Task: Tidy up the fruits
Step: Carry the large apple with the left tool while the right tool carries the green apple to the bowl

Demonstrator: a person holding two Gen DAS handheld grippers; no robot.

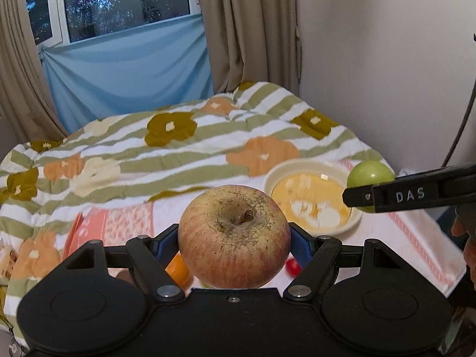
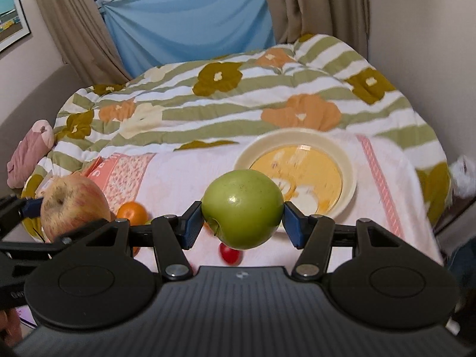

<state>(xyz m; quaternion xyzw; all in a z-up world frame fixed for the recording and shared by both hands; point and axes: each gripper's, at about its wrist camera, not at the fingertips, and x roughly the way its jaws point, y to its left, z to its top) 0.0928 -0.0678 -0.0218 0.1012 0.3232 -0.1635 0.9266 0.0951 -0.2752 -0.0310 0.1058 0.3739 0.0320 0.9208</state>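
At the far left a pink stuffed toy (image 2: 29,151) lies against the flowered quilt (image 2: 226,89) covering the bed. The left claw (image 1: 234,238) grips a reddish apple (image 1: 234,236) between its blue pads, lifted clear of the pink towel (image 2: 184,178). Below it on the towel sit an orange (image 2: 132,212) and a small red fruit (image 2: 229,254). The right claw (image 2: 242,211) clamps a green apple (image 2: 242,208), also aloft, just in front of the yellow plate (image 2: 348,163). Both claws tilt downward. Beige curtains (image 1: 247,26) and a blue cloth (image 1: 128,68) frame the window behind.
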